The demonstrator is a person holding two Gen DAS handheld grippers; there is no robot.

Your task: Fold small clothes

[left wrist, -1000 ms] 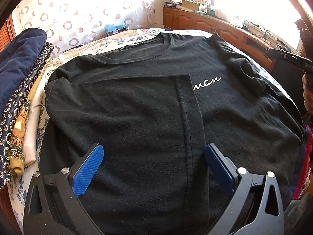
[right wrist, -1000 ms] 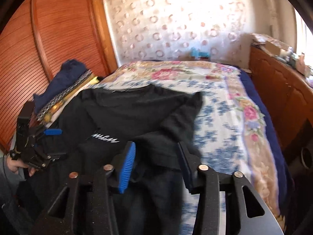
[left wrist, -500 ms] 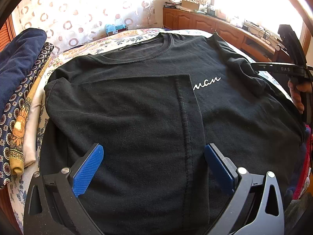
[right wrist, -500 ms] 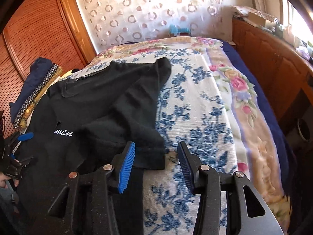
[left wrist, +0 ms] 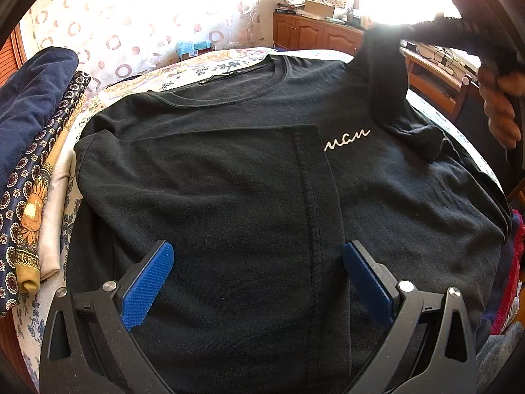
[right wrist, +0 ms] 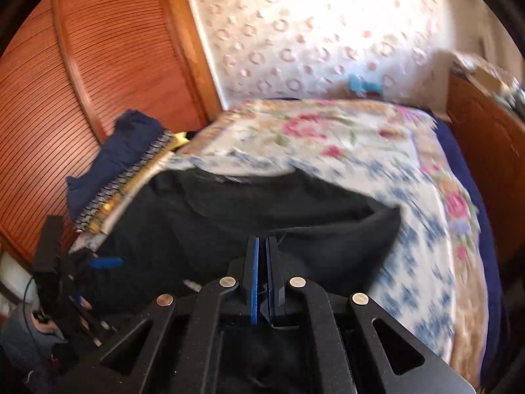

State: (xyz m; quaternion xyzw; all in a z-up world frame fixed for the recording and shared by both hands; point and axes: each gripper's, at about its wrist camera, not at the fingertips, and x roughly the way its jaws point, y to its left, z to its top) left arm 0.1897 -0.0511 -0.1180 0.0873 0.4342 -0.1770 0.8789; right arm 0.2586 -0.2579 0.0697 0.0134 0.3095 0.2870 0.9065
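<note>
A black T-shirt [left wrist: 229, 180] with white script lies face up on the bed, its left sleeve folded in over the chest. My left gripper [left wrist: 256, 246] hovers open over the shirt's lower half, with nothing between its blue pads. My right gripper [right wrist: 262, 239] is shut on the shirt's right sleeve [right wrist: 344, 239]. In the left wrist view that sleeve [left wrist: 387, 75] hangs lifted off the bed at the upper right. A hand [left wrist: 502, 105] holds the blurred right gripper there. The right wrist view is blurred by motion.
A stack of folded clothes [left wrist: 29, 164] lies along the bed's left side, next to the shirt. The floral bedspread [right wrist: 328, 138] stretches beyond the collar. A slatted wooden door [right wrist: 82, 82] stands left, wooden cabinets [left wrist: 315, 32] at the back right, and red cloth [left wrist: 512, 279] at the near right edge.
My right gripper went from open beside the sleeve's hem to shut on the sleeve, then rose with it and swung toward the shirt. The left gripper and the shirt's body stayed put.
</note>
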